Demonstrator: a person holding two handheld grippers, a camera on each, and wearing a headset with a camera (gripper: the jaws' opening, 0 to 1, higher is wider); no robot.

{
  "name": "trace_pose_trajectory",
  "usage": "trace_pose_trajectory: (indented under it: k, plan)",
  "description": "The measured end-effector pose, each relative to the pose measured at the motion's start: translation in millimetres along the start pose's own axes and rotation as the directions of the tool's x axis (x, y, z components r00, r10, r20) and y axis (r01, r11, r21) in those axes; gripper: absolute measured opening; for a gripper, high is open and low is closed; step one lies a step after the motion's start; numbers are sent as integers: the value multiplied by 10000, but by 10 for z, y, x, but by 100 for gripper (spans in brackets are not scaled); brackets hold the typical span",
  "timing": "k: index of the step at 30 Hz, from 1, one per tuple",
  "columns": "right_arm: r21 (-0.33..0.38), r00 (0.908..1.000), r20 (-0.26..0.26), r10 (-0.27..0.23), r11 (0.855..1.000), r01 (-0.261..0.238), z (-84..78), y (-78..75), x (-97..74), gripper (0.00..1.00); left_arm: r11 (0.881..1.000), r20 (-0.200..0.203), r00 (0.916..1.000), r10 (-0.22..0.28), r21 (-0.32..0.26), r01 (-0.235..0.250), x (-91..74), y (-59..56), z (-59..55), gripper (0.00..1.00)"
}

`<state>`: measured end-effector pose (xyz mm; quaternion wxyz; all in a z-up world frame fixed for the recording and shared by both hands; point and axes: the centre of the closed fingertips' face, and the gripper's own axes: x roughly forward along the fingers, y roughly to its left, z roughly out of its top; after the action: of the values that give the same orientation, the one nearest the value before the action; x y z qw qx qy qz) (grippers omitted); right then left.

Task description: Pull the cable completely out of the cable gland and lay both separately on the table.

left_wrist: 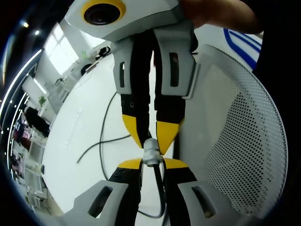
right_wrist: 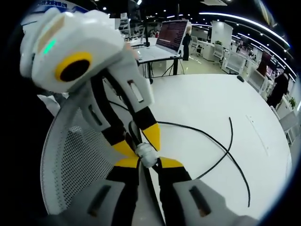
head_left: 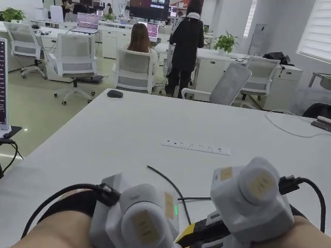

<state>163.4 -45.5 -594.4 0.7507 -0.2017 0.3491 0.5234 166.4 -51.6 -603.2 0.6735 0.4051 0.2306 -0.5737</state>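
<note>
Cable gland [left_wrist: 151,151] gripped from both ends
The pale gland is pinched by the closed jaws of the left gripper [left_wrist: 153,164] and the right gripper [right_wrist: 148,164], which are met tip to tip. The black cable [head_left: 164,178] is trailed back between the left jaws and spread across the white table [head_left: 129,129].

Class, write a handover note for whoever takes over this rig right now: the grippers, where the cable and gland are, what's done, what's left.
The left gripper is shut on the cable gland. The right gripper pinches the same cable gland from the opposite end, tip to tip.
The cable still runs through it, slack looped on the table.
Done: both grips taken.
Left: pull the cable fully out, lay both down apart.
</note>
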Motion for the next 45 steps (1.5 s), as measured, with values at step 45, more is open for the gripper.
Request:
trace_pose_trajectory:
  k: [45]
  plan:
    - [-1095, 7883, -1540, 5956, 7827, -6127, 46, 306, 9, 20, 9626, 981, 9927, -705, 2677, 419, -225, -183, 143, 16]
